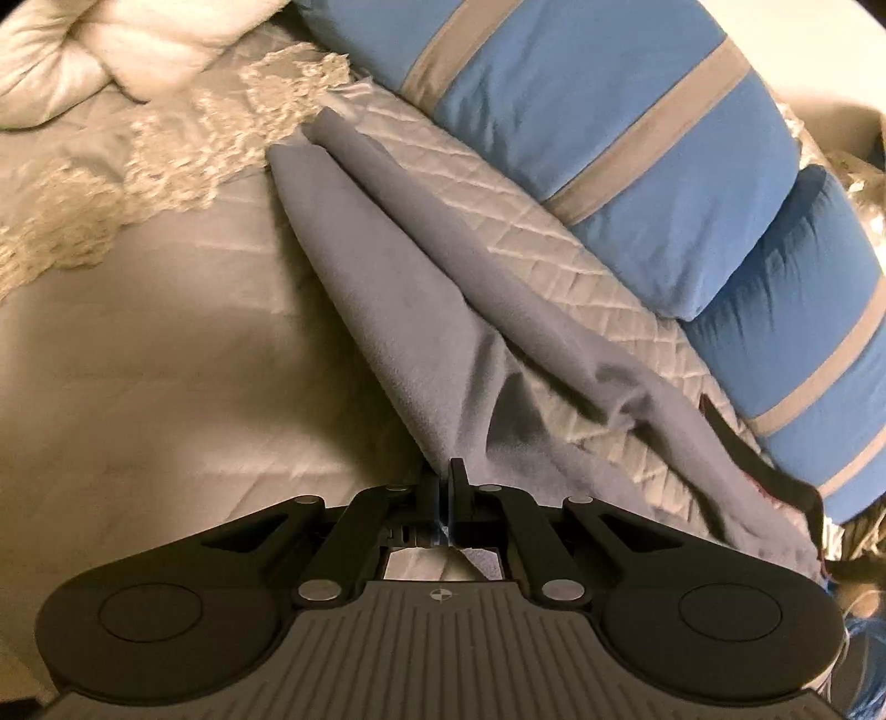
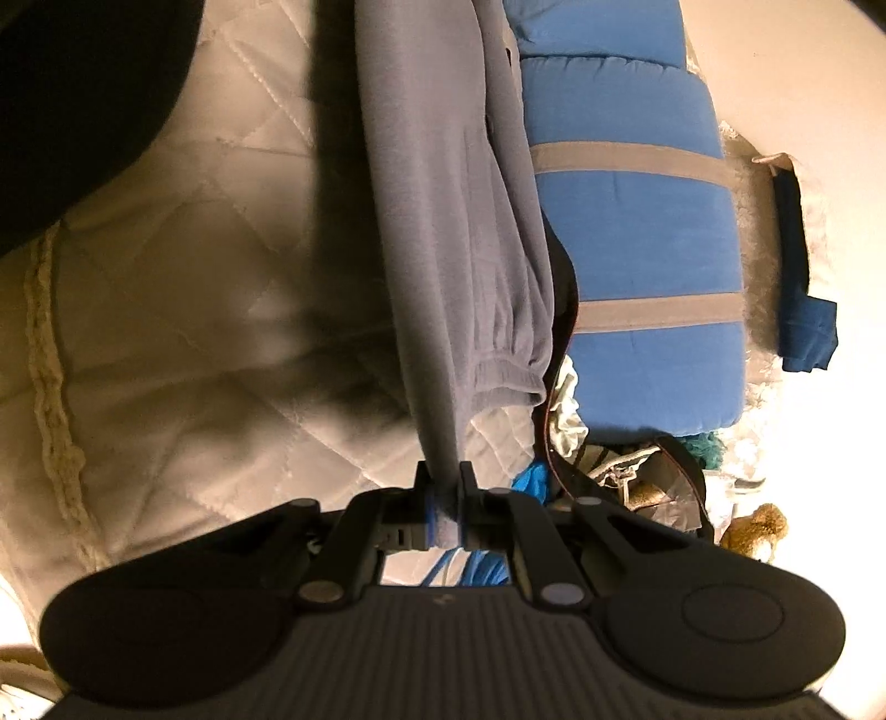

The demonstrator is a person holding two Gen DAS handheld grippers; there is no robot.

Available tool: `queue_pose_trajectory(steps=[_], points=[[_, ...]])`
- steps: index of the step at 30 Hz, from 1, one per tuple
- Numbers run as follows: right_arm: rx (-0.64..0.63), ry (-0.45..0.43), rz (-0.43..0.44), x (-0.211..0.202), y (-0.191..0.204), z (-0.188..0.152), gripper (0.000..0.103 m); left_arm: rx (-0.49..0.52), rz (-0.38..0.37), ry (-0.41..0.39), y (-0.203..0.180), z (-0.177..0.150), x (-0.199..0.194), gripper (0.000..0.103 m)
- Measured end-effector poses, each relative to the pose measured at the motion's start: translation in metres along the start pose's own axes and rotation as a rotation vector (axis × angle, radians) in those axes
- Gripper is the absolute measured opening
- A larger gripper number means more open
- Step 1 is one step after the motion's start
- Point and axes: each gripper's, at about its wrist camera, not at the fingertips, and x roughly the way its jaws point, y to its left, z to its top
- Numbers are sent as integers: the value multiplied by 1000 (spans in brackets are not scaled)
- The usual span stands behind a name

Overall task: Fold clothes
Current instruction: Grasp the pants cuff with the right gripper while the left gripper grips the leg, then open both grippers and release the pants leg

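A grey sweatshirt-like garment (image 1: 387,277) lies stretched over the quilted cream bedspread (image 1: 138,332), folded lengthwise into two long ridges. My left gripper (image 1: 443,476) is shut on its near edge. In the right wrist view the same grey garment (image 2: 443,221) hangs stretched away from me, with a gathered elastic cuff (image 2: 509,371) on its right side. My right gripper (image 2: 444,482) is shut on a bunched fold of it, held above the bedspread (image 2: 194,277).
A blue bolster with grey stripes (image 1: 637,138) lies along the garment's right side and also shows in the right wrist view (image 2: 637,249). A white pillow (image 1: 111,44) sits far left. Clutter and a dark strap (image 2: 637,476) lie past the bed edge. A dark shape (image 2: 83,83) fills the upper left.
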Motion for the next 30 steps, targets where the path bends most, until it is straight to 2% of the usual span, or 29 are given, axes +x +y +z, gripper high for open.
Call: queue_pose_trajectory(steps=[8, 15, 21, 25, 30], points=[[4, 21, 5, 1, -3, -8, 7, 11, 17, 35, 13, -24, -24, 2], [-2, 48, 38, 4, 0, -9, 7, 68, 37, 68, 17, -47, -35, 2], [-3, 63, 67, 1, 6, -10, 7, 156, 63, 73, 14, -63, -42, 2], [-13, 73, 111, -6, 9, -11, 7, 174, 63, 78, 17, -68, -46, 2], [-42, 97, 100, -8, 16, -9, 9, 179, 61, 82, 19, -69, -48, 2]])
